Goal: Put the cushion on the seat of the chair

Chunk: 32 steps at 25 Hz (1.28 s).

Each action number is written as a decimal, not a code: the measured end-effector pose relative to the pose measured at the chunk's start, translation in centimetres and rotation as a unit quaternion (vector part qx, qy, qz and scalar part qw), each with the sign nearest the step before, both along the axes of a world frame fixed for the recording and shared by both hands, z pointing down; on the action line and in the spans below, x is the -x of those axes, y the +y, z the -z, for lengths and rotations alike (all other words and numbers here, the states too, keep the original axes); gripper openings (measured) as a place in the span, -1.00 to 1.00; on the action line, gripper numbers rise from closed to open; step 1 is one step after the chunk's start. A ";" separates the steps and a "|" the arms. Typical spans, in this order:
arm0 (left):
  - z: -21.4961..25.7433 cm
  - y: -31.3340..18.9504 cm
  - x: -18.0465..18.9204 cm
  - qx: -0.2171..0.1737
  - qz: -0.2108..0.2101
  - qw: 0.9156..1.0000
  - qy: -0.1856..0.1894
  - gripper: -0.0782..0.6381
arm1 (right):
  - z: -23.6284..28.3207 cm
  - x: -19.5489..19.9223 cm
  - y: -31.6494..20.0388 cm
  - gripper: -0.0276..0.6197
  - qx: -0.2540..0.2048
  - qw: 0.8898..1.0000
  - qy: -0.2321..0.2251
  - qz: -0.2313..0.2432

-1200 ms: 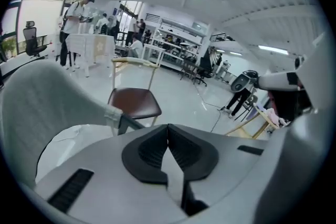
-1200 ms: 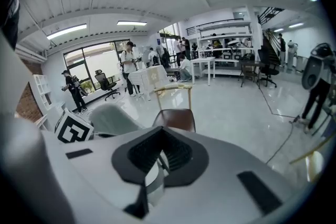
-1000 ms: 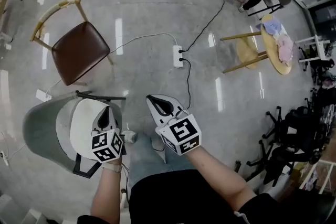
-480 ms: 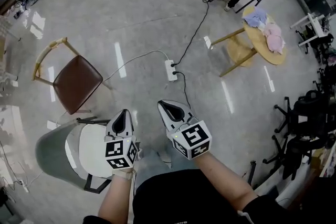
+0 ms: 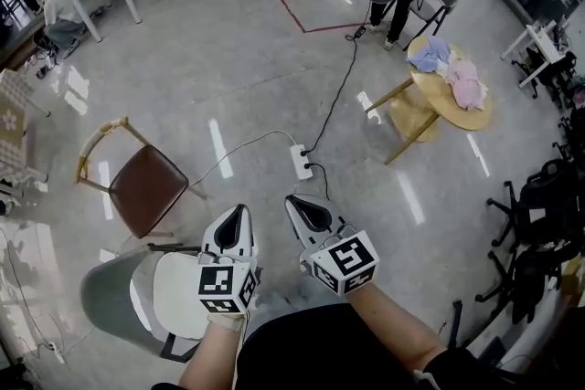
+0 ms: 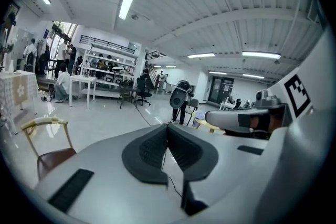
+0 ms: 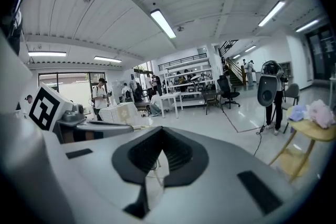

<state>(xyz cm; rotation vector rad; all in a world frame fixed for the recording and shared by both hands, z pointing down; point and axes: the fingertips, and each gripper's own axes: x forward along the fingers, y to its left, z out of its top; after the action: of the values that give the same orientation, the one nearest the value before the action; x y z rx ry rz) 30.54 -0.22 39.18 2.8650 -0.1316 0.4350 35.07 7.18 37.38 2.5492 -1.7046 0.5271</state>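
The floor is polished grey stone, glossy enough to mirror the ceiling lights. The brown chair has a pale wooden frame and a smooth, leather-like seat. The cushion is white and matt; the grey chair has a matt moulded shell. The round table is light wood and carries soft cloths. The left gripper and right gripper have smooth white plastic shells with dark, ribbed, matt pads.

Just ahead of your right claw a power strip lies on glossy grey floor; farther right, a round wooden table; strip lights overhead.
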 end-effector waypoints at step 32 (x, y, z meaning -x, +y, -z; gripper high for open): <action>5.9 3.5 -2.1 -0.060 -0.031 0.996 0.053 -0.75 | 6.1 -2.3 2.1 -0.90 -0.059 0.996 0.066 -0.009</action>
<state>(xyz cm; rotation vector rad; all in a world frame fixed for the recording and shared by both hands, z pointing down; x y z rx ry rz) 32.61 3.23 33.28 3.0091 -0.0505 0.2950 37.37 9.24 31.28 2.6142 -1.7176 0.2587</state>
